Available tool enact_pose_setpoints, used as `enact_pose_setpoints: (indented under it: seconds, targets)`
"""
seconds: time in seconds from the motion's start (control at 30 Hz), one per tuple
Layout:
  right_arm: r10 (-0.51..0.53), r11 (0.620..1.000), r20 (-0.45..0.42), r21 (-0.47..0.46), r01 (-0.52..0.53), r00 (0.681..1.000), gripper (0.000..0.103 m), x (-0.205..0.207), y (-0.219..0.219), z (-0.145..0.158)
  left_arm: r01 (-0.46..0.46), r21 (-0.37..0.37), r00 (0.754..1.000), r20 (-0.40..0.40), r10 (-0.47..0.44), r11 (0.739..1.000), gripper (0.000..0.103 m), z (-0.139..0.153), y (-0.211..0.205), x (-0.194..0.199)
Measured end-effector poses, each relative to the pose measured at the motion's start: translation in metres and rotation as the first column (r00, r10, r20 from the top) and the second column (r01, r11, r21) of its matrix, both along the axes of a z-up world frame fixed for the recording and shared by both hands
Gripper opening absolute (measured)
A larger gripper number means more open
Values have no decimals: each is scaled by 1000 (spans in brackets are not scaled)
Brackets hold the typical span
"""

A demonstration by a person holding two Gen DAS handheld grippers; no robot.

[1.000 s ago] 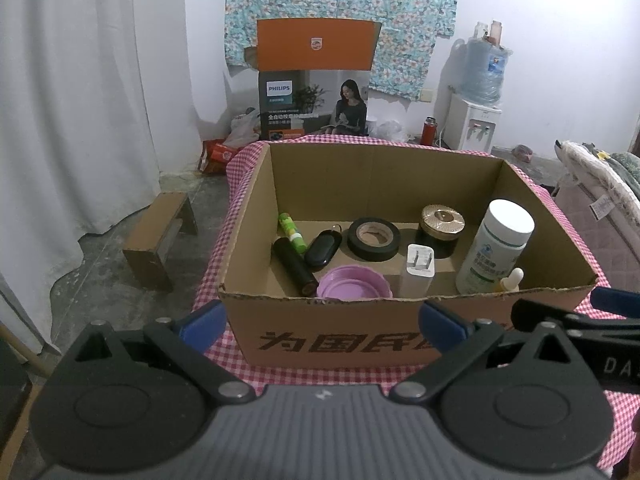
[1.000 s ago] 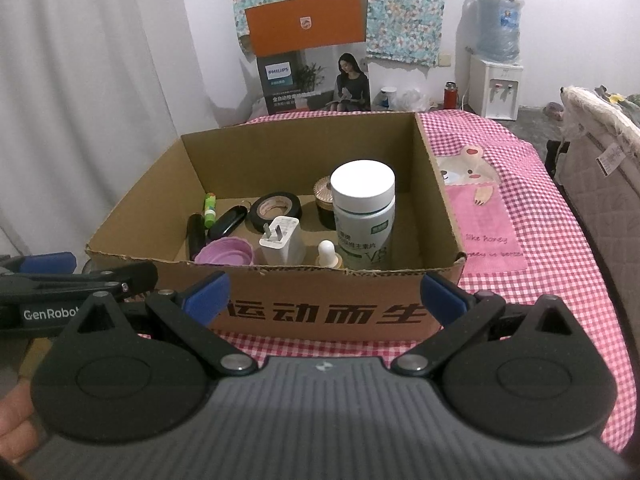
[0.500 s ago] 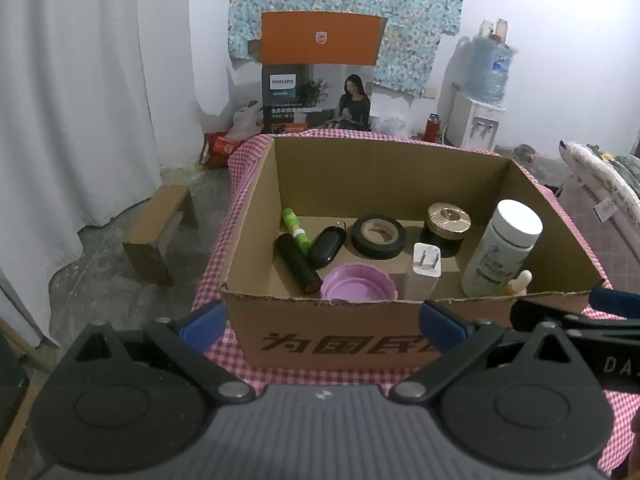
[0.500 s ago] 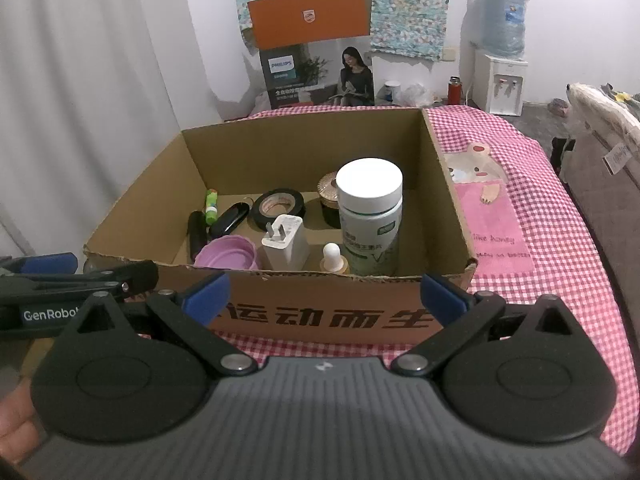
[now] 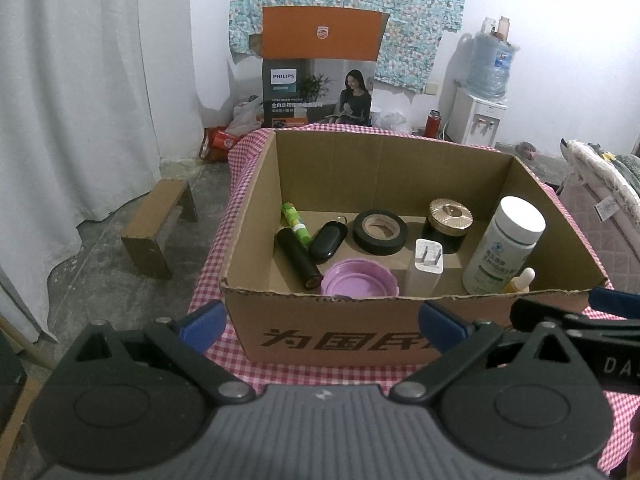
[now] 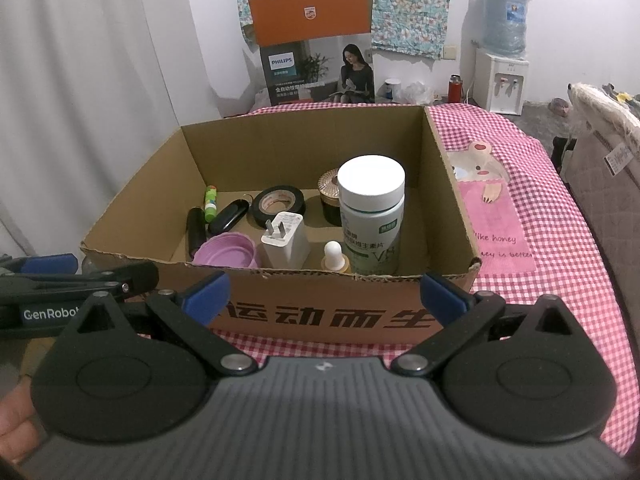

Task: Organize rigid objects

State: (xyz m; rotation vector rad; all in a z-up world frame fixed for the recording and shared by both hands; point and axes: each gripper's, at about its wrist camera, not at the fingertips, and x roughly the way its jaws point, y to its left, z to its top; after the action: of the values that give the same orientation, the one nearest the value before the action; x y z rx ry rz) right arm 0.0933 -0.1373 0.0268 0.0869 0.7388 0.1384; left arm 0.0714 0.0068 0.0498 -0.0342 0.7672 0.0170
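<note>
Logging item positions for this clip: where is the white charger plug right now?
The white charger plug stands upright inside the cardboard box near its front wall, between the purple lid and the white pill bottle, in both wrist views.

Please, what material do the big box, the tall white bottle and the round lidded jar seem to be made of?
Box: corrugated cardboard, matte brown, ragged torn rim.
White bottle: probably plastic, smooth, with slight sheen, printed label.
Jar: dark glossy body, plastic or glass, cannot tell; its lid looks like gold-toned metal or metallised plastic, with ribbed shine.
</note>
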Motion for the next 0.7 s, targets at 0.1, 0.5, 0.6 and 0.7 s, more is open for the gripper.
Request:
enact_pose_setpoints:
  seconds: [0.1,0.5,0.6,0.7]
  targets:
    - [-1,1000,-4,5,1,1000,102,0,-1,0,0,-1,1000,-1,0,1000,103,0,0,0]
    - [-7,1000,-9,11,7,1000,102,-1,-5,-1,5,3,1000,2,-5,1000,103,0,-2,-1]
    - [-6,1000,-9,11,6,1000,102,-1,-5,-1,5,3,1000,2,-5,1000,103,0,-2,-1]
    - [-6,1000,-8,12,6,1000,102,-1,-5,-1,5,3,1000,3,-5,1000,103,0,-2,-1]
